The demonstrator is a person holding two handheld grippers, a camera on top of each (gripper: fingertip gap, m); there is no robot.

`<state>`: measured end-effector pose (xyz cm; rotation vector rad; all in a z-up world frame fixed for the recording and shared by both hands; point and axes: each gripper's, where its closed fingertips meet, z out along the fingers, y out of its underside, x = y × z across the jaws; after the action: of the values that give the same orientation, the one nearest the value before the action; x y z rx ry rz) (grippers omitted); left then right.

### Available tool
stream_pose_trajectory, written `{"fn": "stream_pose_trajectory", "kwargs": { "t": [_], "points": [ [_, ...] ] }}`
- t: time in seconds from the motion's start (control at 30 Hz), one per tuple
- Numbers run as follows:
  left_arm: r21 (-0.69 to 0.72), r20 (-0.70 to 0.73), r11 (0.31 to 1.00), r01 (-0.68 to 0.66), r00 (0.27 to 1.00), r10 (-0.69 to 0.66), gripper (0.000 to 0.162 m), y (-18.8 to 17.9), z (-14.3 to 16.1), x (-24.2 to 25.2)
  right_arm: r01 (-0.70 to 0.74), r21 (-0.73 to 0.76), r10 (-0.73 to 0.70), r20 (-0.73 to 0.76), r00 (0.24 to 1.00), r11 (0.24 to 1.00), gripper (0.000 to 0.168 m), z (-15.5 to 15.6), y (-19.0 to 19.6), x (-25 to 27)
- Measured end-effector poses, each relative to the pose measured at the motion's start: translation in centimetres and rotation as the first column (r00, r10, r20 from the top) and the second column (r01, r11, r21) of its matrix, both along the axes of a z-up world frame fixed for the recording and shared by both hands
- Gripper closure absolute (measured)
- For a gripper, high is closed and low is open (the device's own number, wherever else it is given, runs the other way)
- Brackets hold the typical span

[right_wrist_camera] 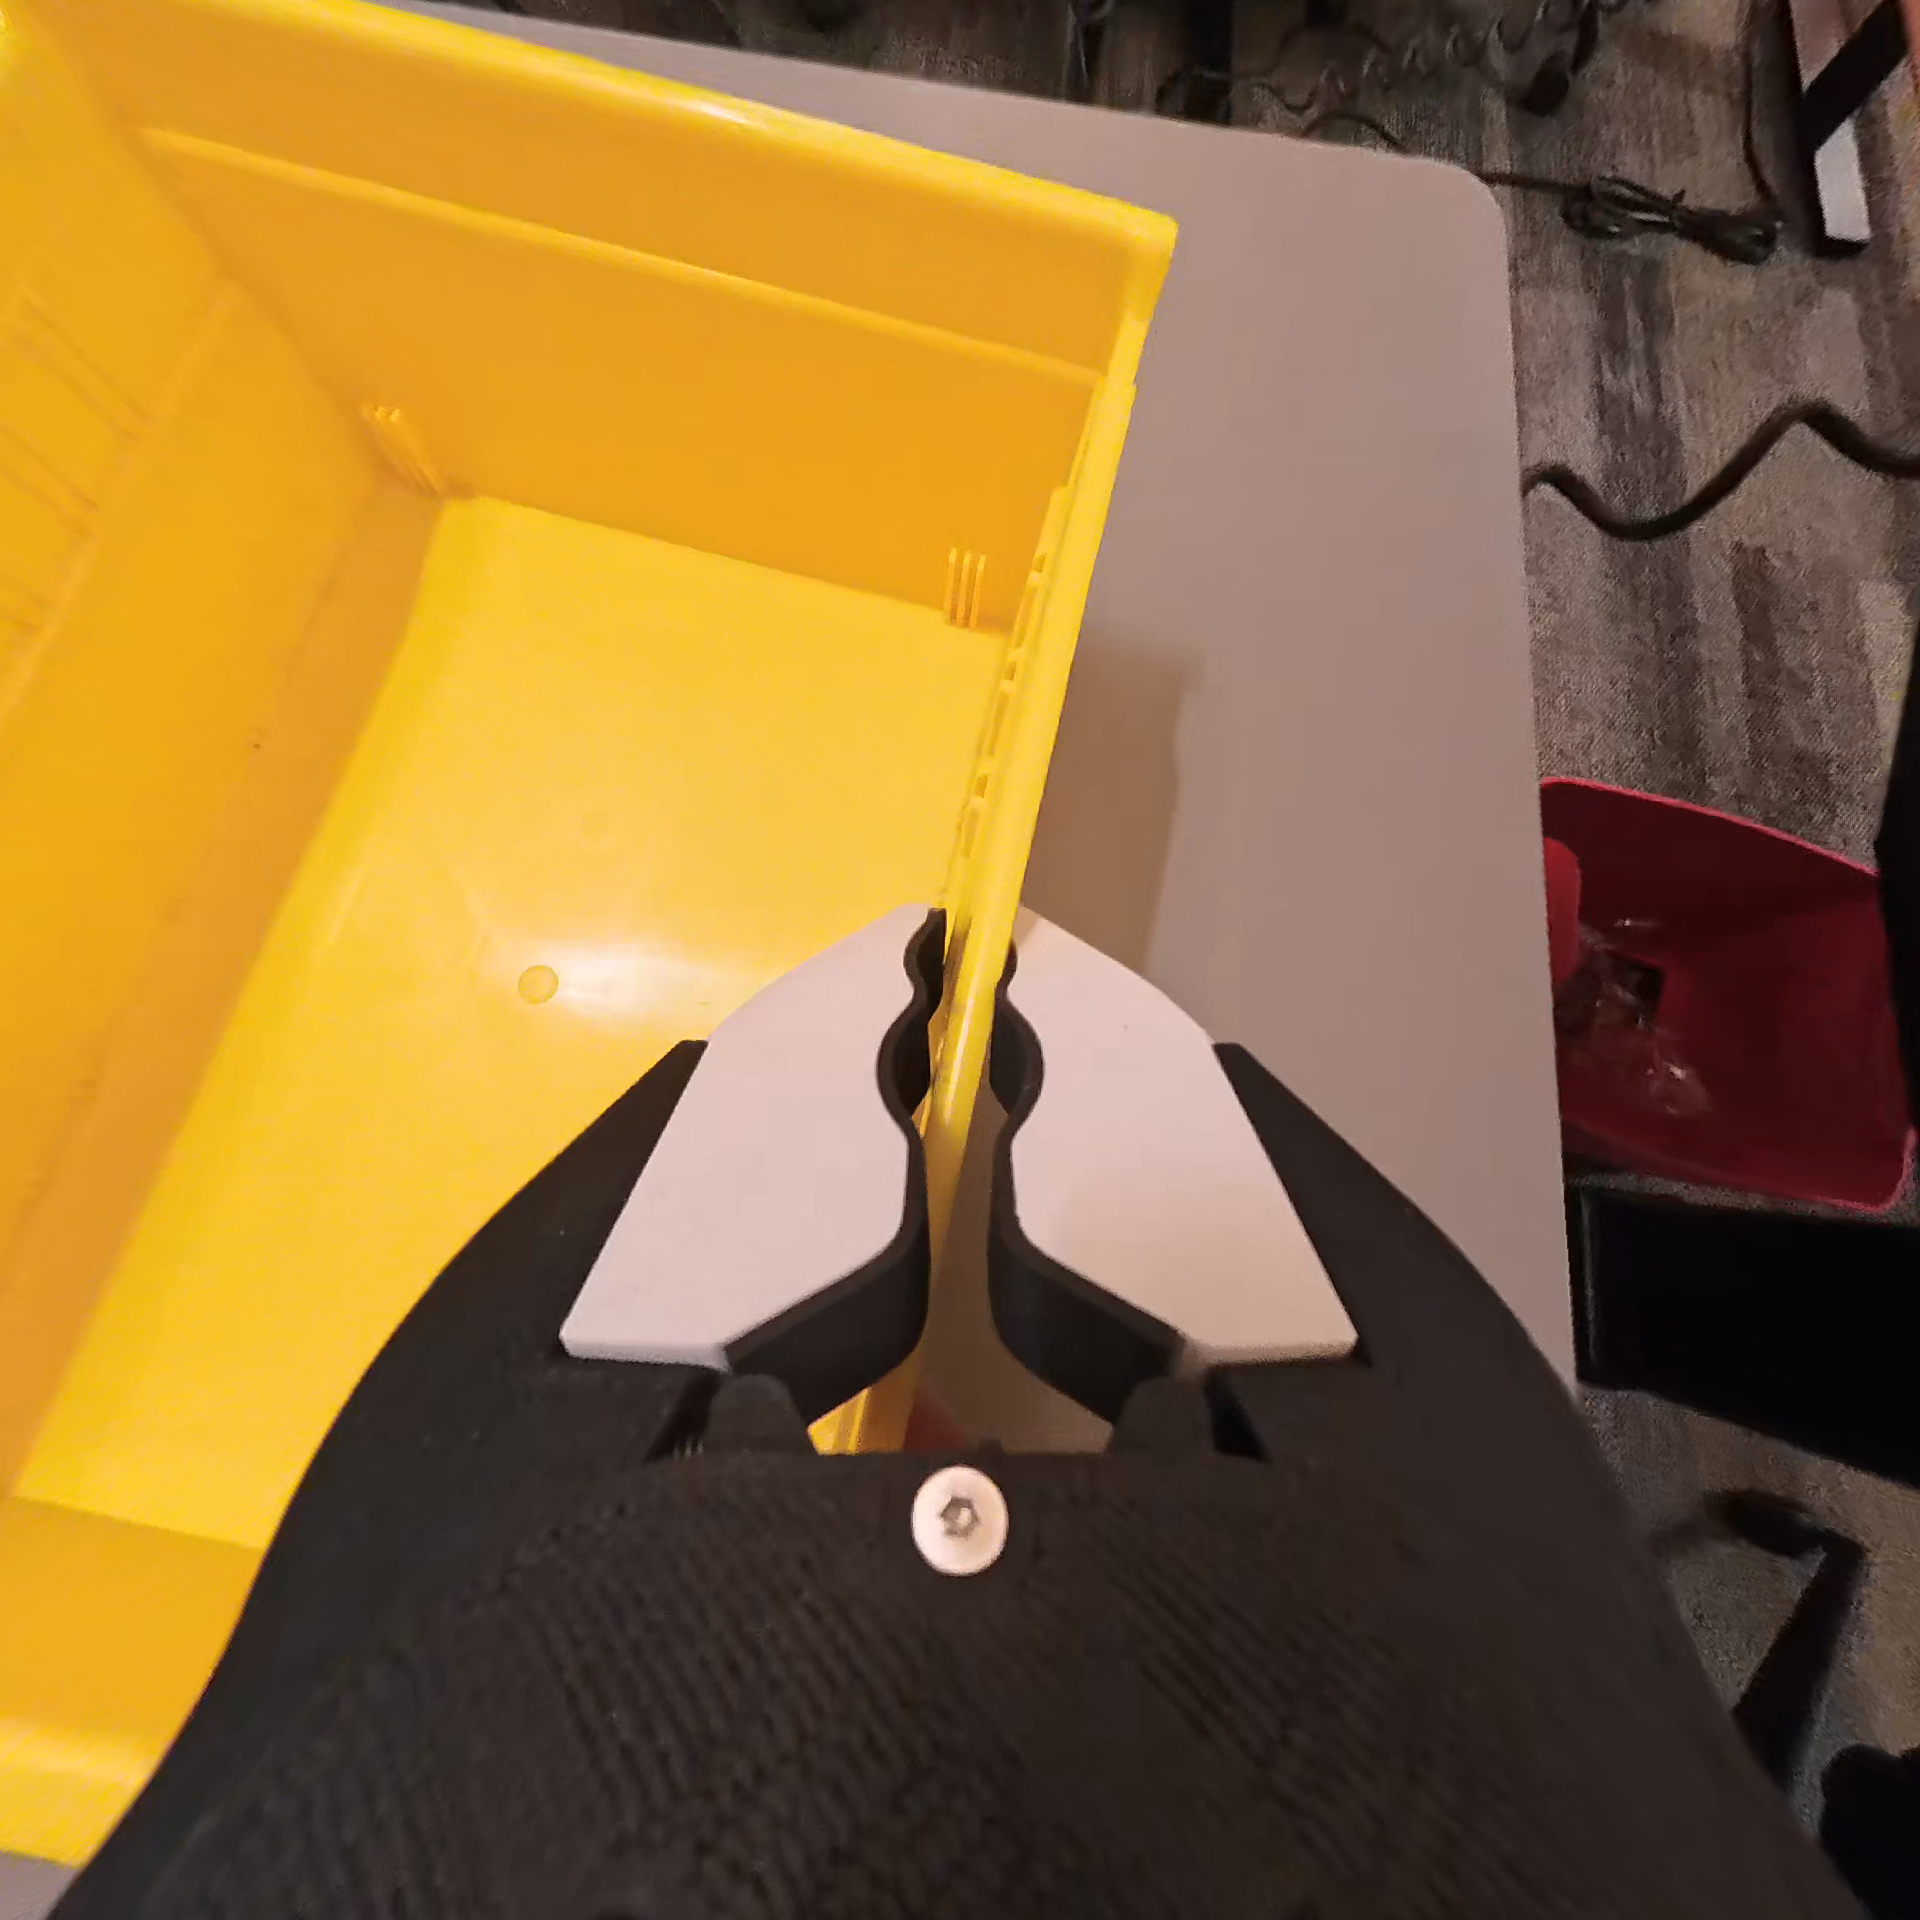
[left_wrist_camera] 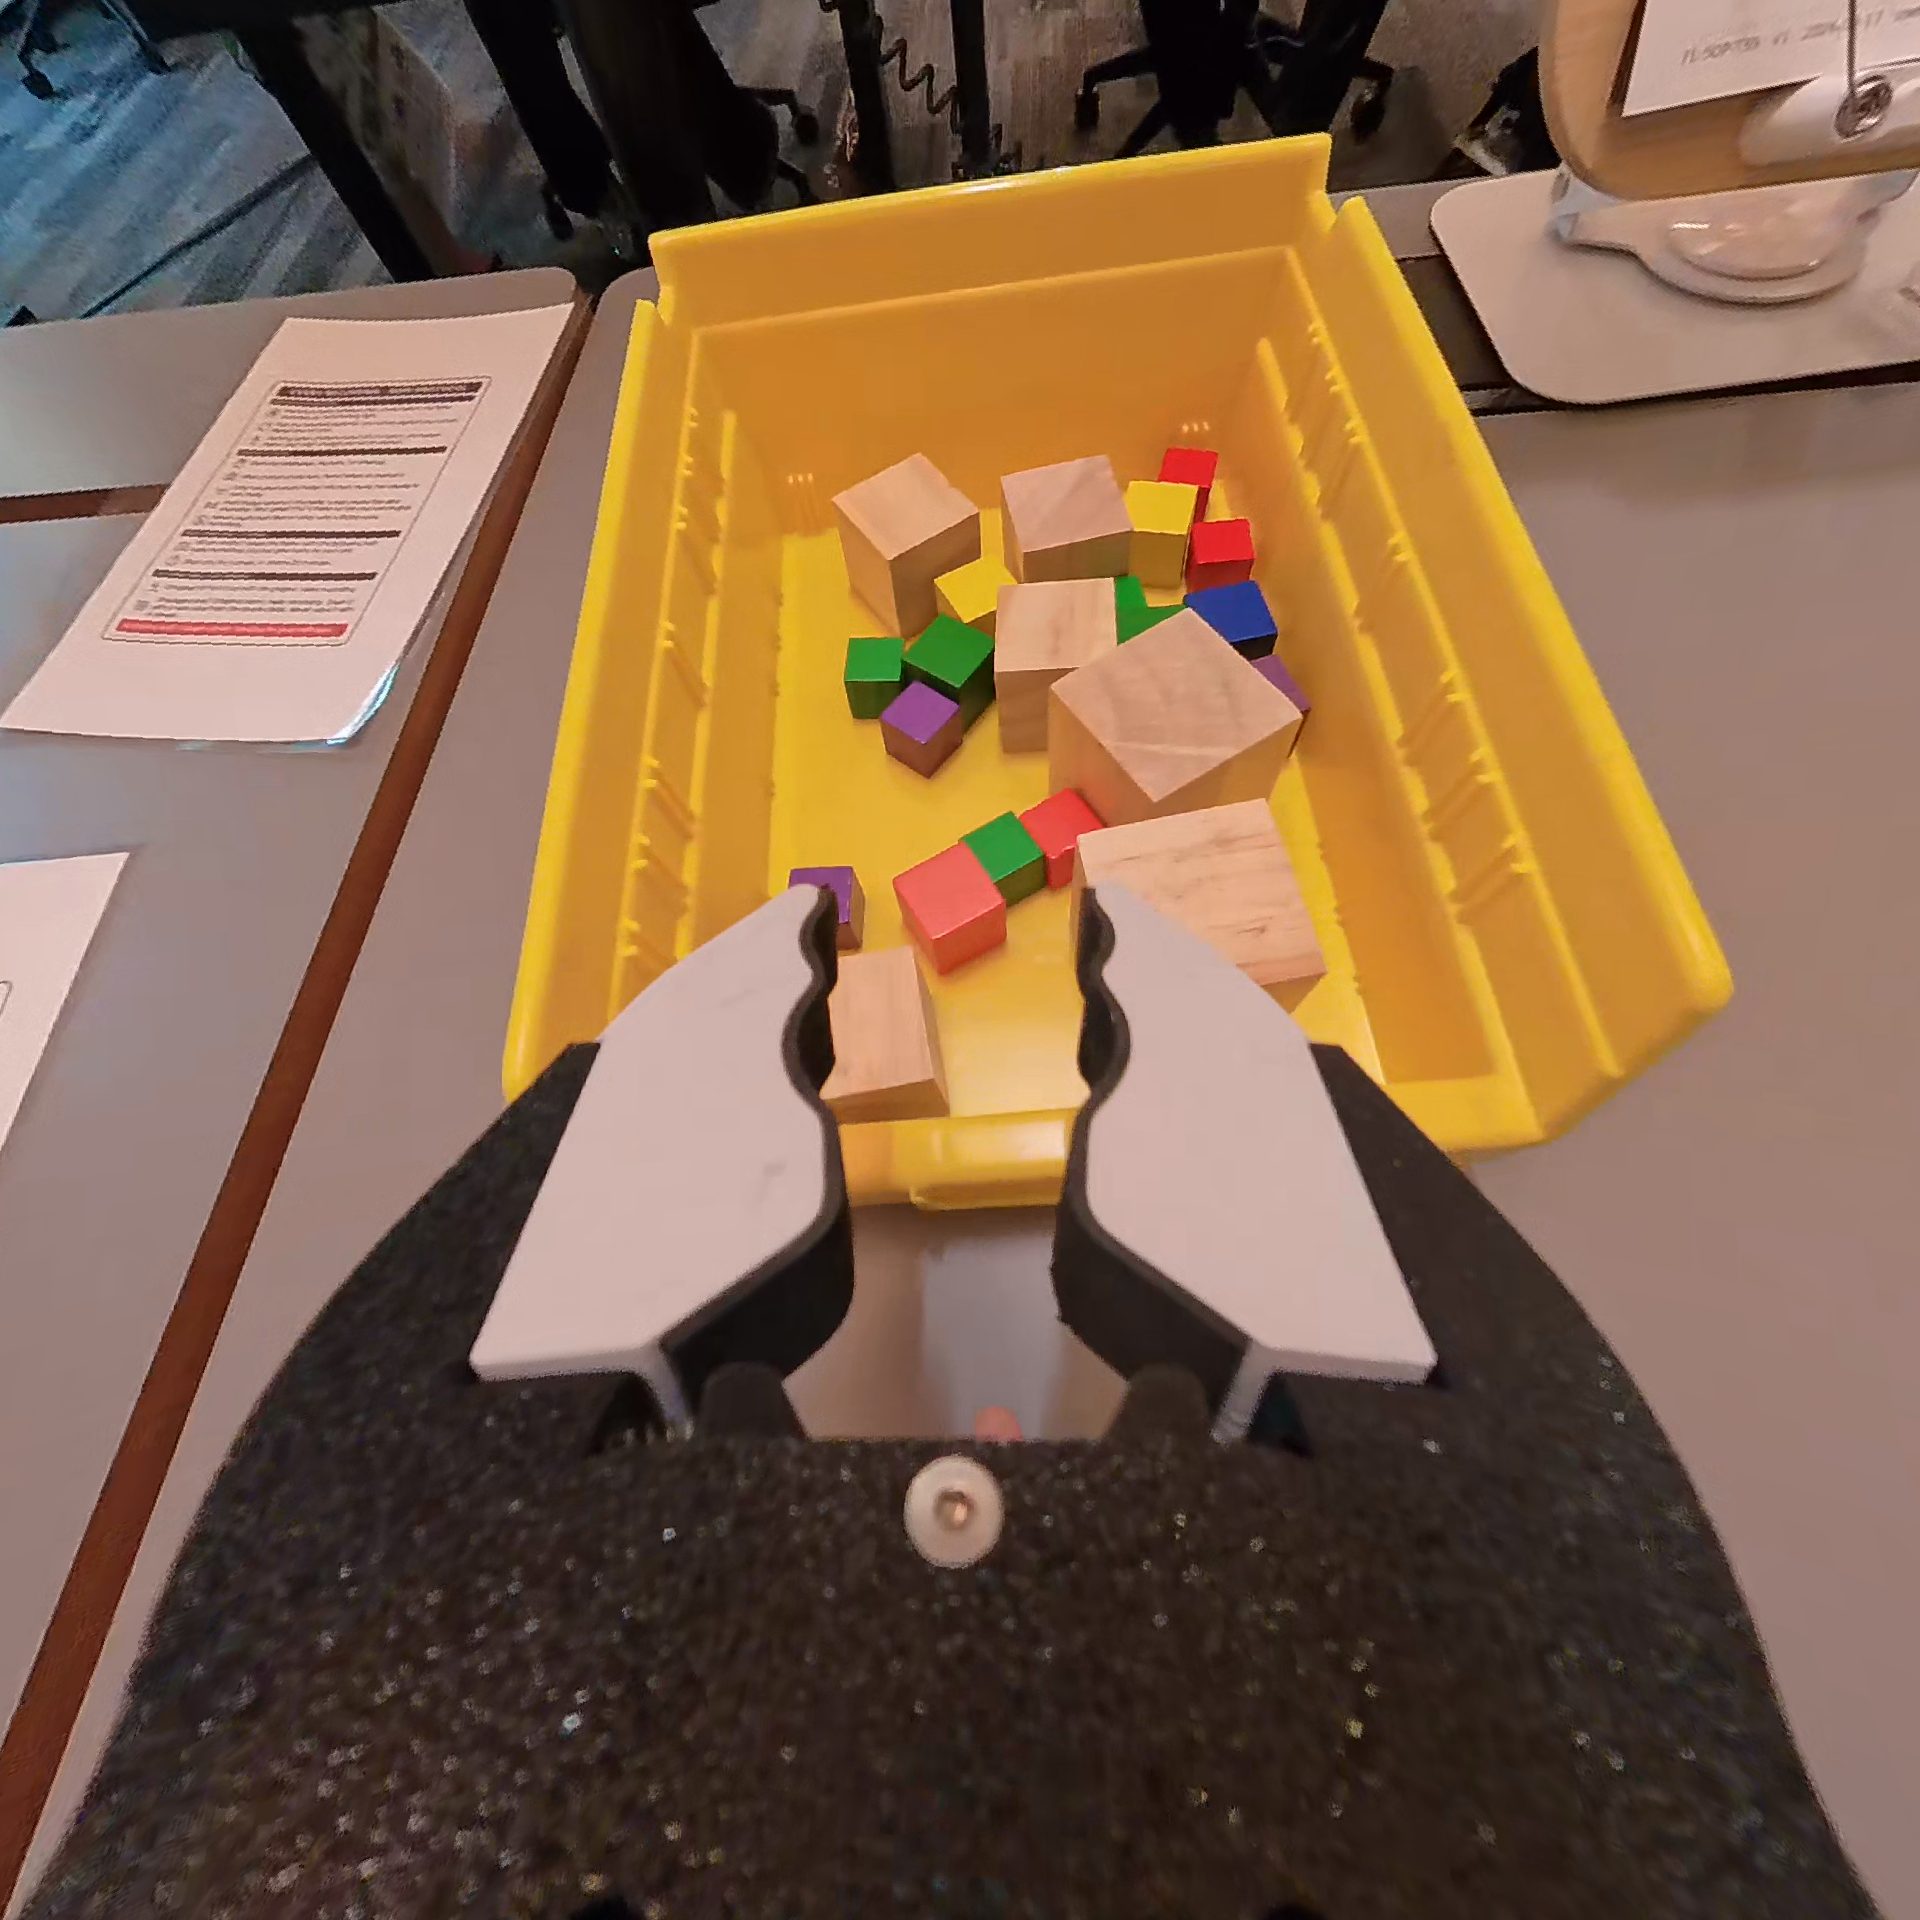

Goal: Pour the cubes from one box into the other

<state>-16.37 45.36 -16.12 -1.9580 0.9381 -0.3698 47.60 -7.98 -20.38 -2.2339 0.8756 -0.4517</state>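
In the left wrist view a yellow box point(left_wrist_camera: 987, 223) stands on the grey table and holds several small coloured cubes point(left_wrist_camera: 948, 920) and several larger plain wooden cubes point(left_wrist_camera: 1174, 712). My left gripper point(left_wrist_camera: 956, 914) is open and empty, its fingers over the box's near rim with a wooden cube point(left_wrist_camera: 888, 1039) between them, not gripped. In the right wrist view a second yellow box point(right_wrist_camera: 623, 343) is empty. My right gripper point(right_wrist_camera: 977, 925) is shut on that box's right side wall point(right_wrist_camera: 1039, 675), one finger inside and one outside. Whether this box is lifted off the table I cannot tell.
Printed sheets point(left_wrist_camera: 281, 520) lie on the table to the left, past a seam point(left_wrist_camera: 447, 644). A white mat with a clear object point(left_wrist_camera: 1683, 291) sits at the far right. The table's right edge point(right_wrist_camera: 1522, 727) is close to the empty box; a red bin point(right_wrist_camera: 1725, 987) stands on the floor beyond.
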Motion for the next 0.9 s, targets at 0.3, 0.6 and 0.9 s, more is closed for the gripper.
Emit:
{"fn": "stream_pose_trajectory", "kwargs": {
  "t": [0.3,0.6,0.9],
  "points": [
    [0.004,-0.021,1.0,0.011,1.0,-0.011,0.119,-0.3,0.4,-3.1,0.043,0.089,-0.06,0.197,0.979,0.995,0.138,7.9,-0.4,0.1],
    [-0.059,0.017,0.998,0.002,1.0,-0.001,0.113,1.9,1.5,-4.7,-0.283,0.276,0.263,0.106,0.959,0.919,0.085,13.7,16.3,-19.2],
    [-0.128,-0.213,0.99,-0.052,0.977,0.023,0.109,9.0,0.1,-4.5,-0.516,0.418,0.577,-0.024,0.816,0.748,0.081,9.6,35.3,-39.7]
  ]
}}
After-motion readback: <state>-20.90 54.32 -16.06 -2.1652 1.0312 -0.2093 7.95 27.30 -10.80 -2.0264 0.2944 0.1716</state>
